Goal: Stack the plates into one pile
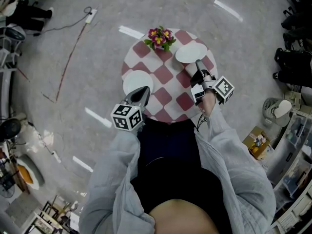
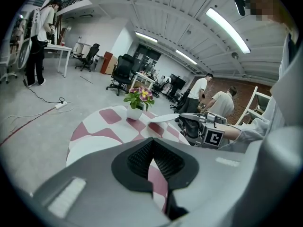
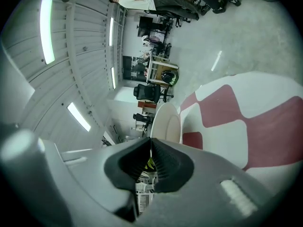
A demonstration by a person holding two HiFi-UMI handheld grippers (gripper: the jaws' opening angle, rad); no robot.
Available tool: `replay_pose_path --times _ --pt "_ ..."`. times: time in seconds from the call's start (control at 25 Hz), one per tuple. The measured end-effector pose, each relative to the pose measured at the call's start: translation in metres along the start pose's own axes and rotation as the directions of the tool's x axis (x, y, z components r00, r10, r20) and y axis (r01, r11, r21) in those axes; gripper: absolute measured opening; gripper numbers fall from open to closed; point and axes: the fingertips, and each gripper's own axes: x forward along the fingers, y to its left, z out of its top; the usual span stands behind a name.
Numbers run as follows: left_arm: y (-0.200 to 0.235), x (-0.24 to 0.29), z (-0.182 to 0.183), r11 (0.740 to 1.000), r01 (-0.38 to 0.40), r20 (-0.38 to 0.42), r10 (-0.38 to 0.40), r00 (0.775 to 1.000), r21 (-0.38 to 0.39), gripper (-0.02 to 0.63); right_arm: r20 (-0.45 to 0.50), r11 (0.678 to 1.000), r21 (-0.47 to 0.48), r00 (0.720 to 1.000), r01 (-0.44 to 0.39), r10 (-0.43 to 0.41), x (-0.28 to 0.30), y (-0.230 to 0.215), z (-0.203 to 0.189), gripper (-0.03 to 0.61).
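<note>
Tabletop [image 1: 165, 77], plate [image 1: 189, 53] edge hidden inside right gripper [image 1: 198, 63]

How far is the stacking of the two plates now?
Nothing is stacked yet. In hand: the right claw is shut on the rim of the far plate, raised off the table. Still to do: carry it onto the near plate, lying flat by the shut left claw.

right gripper [image 1: 199, 68] holds a white plate [image 1: 190, 53] by its rim over the checkered table [image 1: 168, 78]; left gripper [image 1: 141, 95] beside another plate [image 1: 134, 82]
</note>
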Motion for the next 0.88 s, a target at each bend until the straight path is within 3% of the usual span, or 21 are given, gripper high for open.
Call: replay_pose_path --times 0.6,0.88 --pt "0.023 -0.043 0.004 0.999 0.036 0.054 -0.036 0.998 0.011 0.012 0.008 0.995 -0.035 0.996 -0.089 0.090 -0.054 0.057 -0.047 0.017" --pt "0.035 -0.054 0.011 1.000 0.031 0.097 -0.031 0.995 0.001 0.011 -0.052 0.992 -0.030 0.992 -0.120 0.118 -0.052 0.075 -0.084 0.017"
